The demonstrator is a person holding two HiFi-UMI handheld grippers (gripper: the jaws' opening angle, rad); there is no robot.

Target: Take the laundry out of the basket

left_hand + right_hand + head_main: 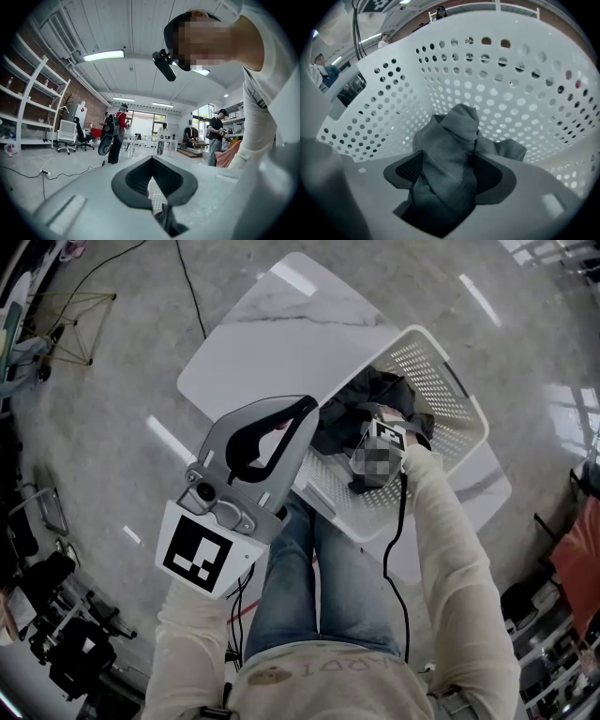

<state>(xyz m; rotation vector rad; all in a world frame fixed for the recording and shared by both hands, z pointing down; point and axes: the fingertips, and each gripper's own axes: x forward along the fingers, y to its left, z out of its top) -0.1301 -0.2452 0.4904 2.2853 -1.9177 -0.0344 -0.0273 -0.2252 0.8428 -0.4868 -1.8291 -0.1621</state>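
Note:
A white perforated laundry basket (448, 390) rests tilted on a white table (281, 324). Dark clothes (349, 407) lie bunched inside it. My right gripper (371, 420) reaches into the basket and is shut on a fold of grey garment (457, 136), which bulges up between its jaws (452, 161) in front of the basket wall (487, 79). My left gripper (306, 409) is raised high toward the head camera, outside the basket, above its near rim. Its tips (151, 160) meet and hold nothing.
A black cable (398, 549) trails down from the right gripper along the sleeve. The person's jeans (319, 577) are below the basket. Stands and gear (56, 634) crowd the floor at lower left. In the left gripper view, several people (117, 133) stand in a room with shelving (28, 98).

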